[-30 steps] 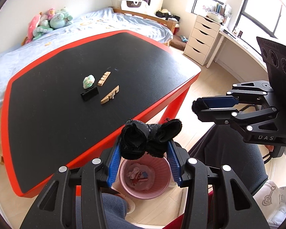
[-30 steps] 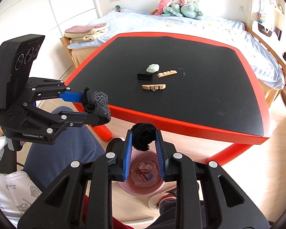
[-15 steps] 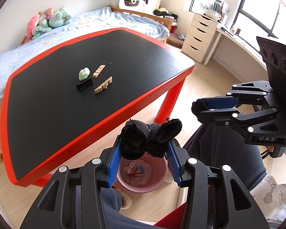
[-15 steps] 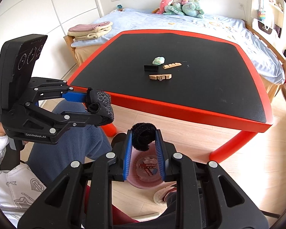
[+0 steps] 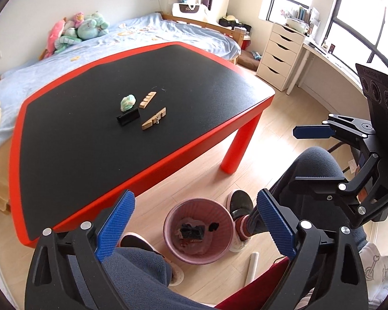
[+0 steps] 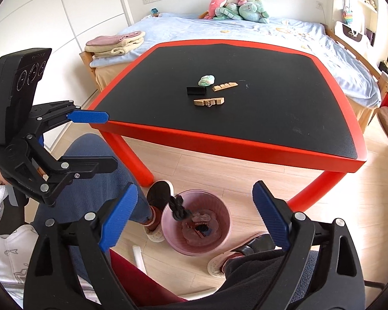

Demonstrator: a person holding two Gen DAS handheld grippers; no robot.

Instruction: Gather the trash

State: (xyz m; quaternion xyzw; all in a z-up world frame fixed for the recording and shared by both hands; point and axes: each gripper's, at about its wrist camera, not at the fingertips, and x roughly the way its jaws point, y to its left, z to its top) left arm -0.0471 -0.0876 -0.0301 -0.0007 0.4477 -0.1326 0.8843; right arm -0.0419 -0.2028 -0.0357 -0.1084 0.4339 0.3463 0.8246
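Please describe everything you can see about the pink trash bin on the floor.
The pink trash bin is a small round basket, apparently plastic, with ribbed walls, narrowing toward its base. It stands upright on the light wooden floor, in front of the red table, between the person's shoes. Inside lie dark fabric pieces, a printed wrapper and pale crumpled scraps. No gripper touches it.

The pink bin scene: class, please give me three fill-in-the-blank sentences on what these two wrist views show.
1. The pink bin stands on the ____.
2. The table has a black top and a ____ rim.
3. Between the left gripper pads there is ____.

Missing words: floor; red; nothing
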